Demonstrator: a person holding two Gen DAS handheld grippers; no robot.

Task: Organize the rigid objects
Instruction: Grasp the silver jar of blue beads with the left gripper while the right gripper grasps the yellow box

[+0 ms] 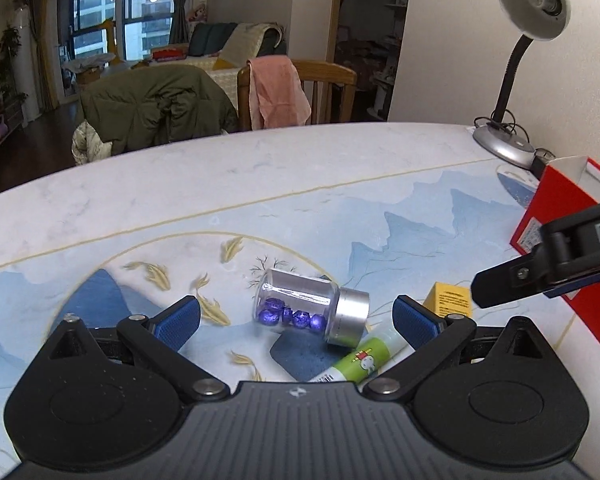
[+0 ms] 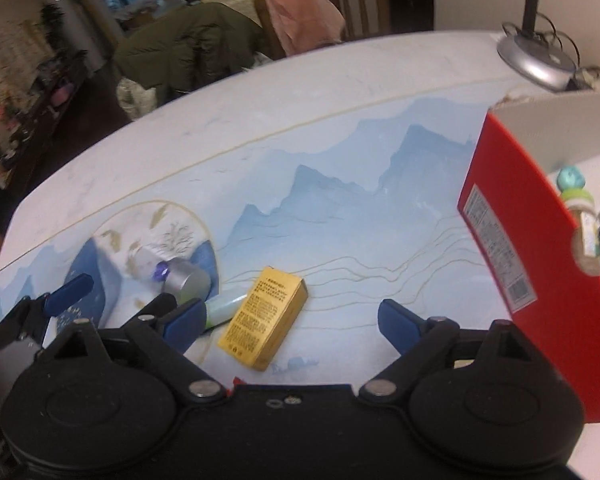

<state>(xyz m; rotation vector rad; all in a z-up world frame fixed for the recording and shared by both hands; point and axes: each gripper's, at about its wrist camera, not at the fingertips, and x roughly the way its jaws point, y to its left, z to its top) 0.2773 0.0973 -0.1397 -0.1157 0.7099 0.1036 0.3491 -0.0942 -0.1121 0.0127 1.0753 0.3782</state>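
Both grippers hang over the painted table (image 1: 260,168), jaws spread, nothing between the pads. Left gripper (image 1: 296,320) frames a clear jar (image 1: 300,304) lying on its side, silver cap pointing right, blue foil-wrapped balls inside; a green-and-white tube (image 1: 360,360) lies just near of it, touching or almost touching the cap. Right gripper (image 2: 290,322) stands over a yellow carton (image 2: 264,316) lying flat, tilted, its left edge against the tube. The red box (image 2: 540,260), open-topped, with small items already inside, sits at far right; probably the destination. Judgement: for the carton, square the pads to its long sides and close across the narrow width, staying clear of the tube. For the jar, grip the glass body, not the cap; it could roll. Writing: dense print on the carton and a white label on the red box, both unreadable; "DA" shows on the right gripper's arm in the left view.
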